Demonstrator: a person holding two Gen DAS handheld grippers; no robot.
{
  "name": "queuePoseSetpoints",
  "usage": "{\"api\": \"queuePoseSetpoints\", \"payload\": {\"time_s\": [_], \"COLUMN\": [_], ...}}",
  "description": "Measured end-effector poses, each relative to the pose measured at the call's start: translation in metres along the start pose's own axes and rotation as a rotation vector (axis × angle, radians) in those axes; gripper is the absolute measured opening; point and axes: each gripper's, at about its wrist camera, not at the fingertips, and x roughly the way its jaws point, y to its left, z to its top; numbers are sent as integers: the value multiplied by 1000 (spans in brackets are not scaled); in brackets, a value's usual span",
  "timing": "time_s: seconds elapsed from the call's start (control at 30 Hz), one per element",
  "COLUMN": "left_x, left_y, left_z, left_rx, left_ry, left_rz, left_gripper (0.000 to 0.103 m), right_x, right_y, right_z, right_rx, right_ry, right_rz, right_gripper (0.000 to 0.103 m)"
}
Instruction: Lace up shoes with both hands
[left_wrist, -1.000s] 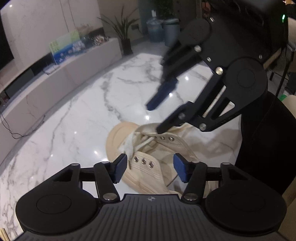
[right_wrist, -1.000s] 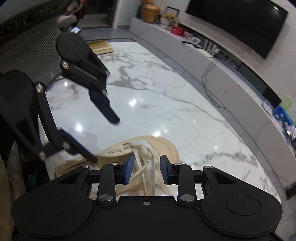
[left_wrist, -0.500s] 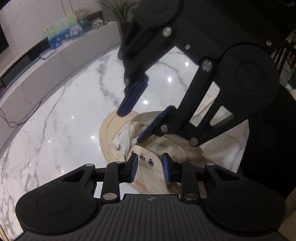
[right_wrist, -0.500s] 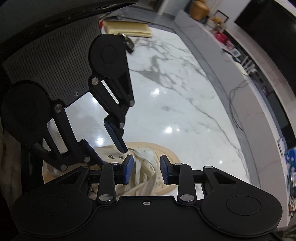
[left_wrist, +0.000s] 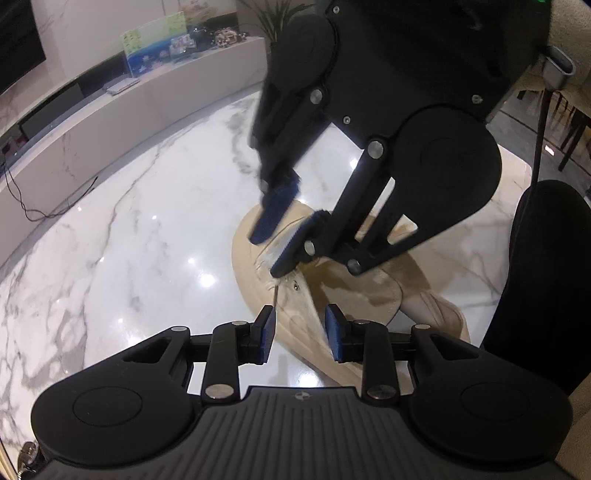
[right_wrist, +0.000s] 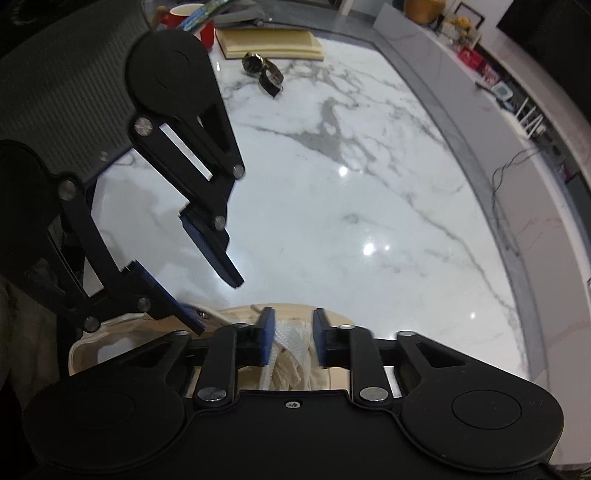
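left tool (left_wrist: 300, 328): released, fingers spread over the shoe's side | right tool (right_wrist: 293, 341): released, white laces (right_wrist: 291, 339) lying loose between its fingers | shoe (left_wrist: 354, 295): beige, on the marble tabletop (left_wrist: 147, 240) near its edge closest to the person, beneath both tools

We look from each wrist along its jaws, close above the shoe (left_wrist: 332, 295) on the marble worktop (right_wrist: 369, 184); both views share these.
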Motion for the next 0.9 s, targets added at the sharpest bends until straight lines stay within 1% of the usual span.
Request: {"api": "queuePoseSetpoints", "payload": {"time_s": [0.03,0.1,0.17,0.27,0.4,0.47,0.53,0.67,0.7,0.77,0.8,0.9], "left_x": [0,-1,-1,-1,-2,-2,-1,0,1,2,3,4], "left_y": [1,3,4,6,6,4,4,5,6,7,8,9], "left_z": [0,-1,-1,-1,-1,0,0,0,0,1,1,2], "left_rx": [-4,-13,-19,-27,-27,-22,-23,-29,-30,-32,-33,-36], "left_ry": [-1,-2,-3,-5,-6,-5,-4,-5,-5,-6,-6,-7], "left_rz": [1,2,2,3,1,2,5,2,1,-1,-2,-5], "left_gripper": [29,30,32,32,32,32,33,33,33,33,33,33], "right_x": [-1,-4,-13,-26,-36,-37,-33,-24,-22,-18,-17,-15], "right_y": [-1,0,2,7,13,15,14,11,11,12,13,15], "right_z": [-1,-3,-9,-19,-27,-27,-24,-16,-14,-10,-8,-3], "right_rx": [19,25,55,94,115,101,55,-26,-43,-92,-114,-179], "right_ry": [3,6,6,-5,-19,-18,-1,29,34,47,50,59], "right_rz": [20,21,7,9,-4,-28,-55,-66,-62,-49,-42,-7], "right_gripper": [1,0,0,0,0,1,2,3,4,18,27,28]}}
